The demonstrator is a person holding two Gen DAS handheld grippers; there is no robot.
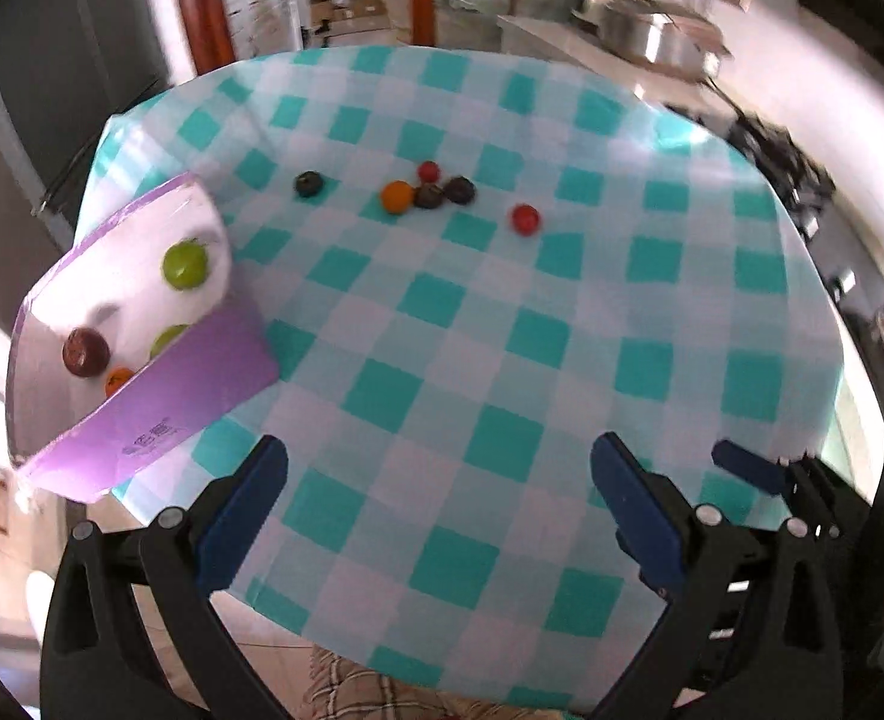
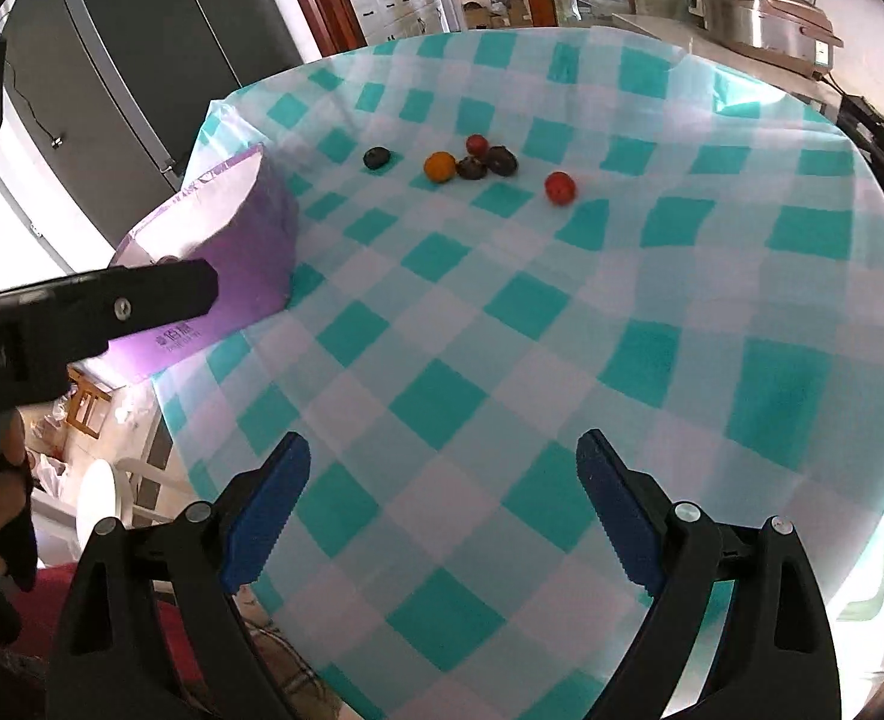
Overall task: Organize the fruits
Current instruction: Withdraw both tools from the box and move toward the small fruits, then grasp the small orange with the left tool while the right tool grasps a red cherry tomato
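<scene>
Hovering above the checked tablecloth (image 1: 442, 360), the left gripper (image 1: 439, 480) and the right gripper (image 2: 442, 474) both had their fingers spread, holding nothing. Six loose fruits (image 1: 430, 195) lay at twelve o'clock on the cloth. At nine o'clock stood the purple box (image 1: 202, 384), with four fruits, one green (image 1: 185, 264), inside.
</scene>
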